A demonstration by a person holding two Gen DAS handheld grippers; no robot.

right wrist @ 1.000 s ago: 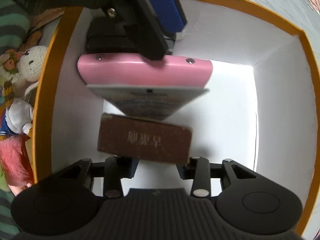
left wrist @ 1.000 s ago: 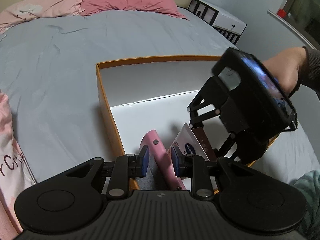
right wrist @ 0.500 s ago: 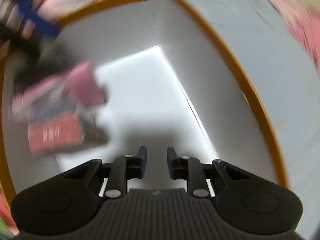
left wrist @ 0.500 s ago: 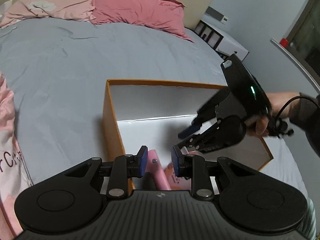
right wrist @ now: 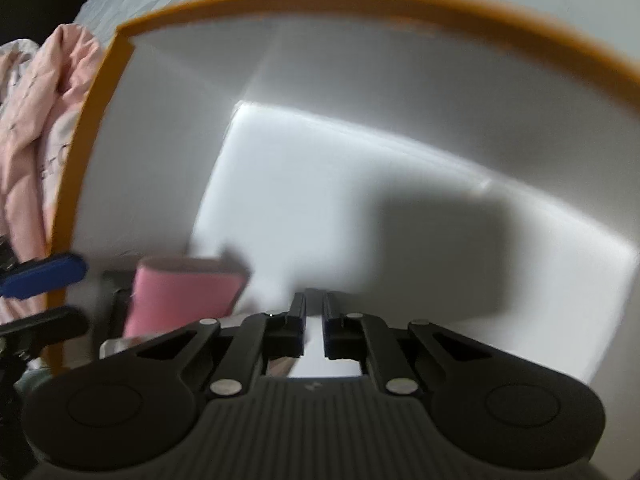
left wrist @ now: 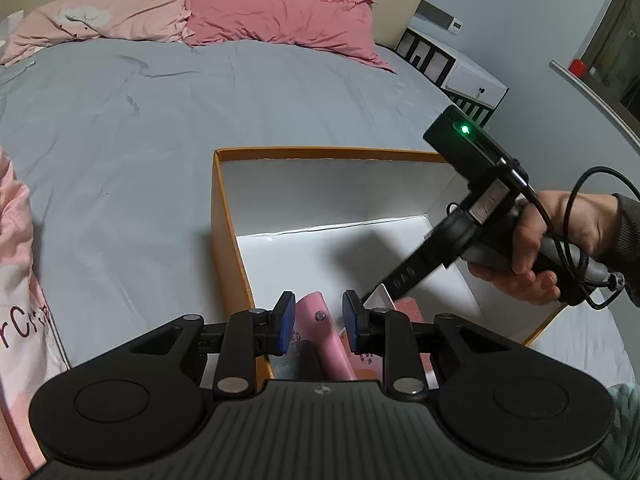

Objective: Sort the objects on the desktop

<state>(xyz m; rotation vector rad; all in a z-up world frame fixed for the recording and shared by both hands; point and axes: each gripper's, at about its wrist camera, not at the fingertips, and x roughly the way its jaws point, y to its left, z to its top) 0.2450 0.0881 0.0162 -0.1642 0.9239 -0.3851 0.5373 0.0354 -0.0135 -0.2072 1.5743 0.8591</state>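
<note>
An orange box with white inside sits on the grey bed. In its near corner lie a pink case, a red packet and a white packet. My left gripper hovers open above the box's near edge, fingers either side of the pink case but apart from it, empty. My right gripper is inside the box, jaws nearly closed with nothing between them, pointing at the white floor. The pink case lies to its left. The right gripper's body also shows in the left wrist view.
Pink pillows lie at the head of the bed. Pink clothing lies at the left. A white bedside cabinet stands at the back right. The box's far half shows bare white floor.
My right gripper let go of the brown-red box, pulled back to the right and closed its jaws. My left gripper rose and drew back from the pink case.
</note>
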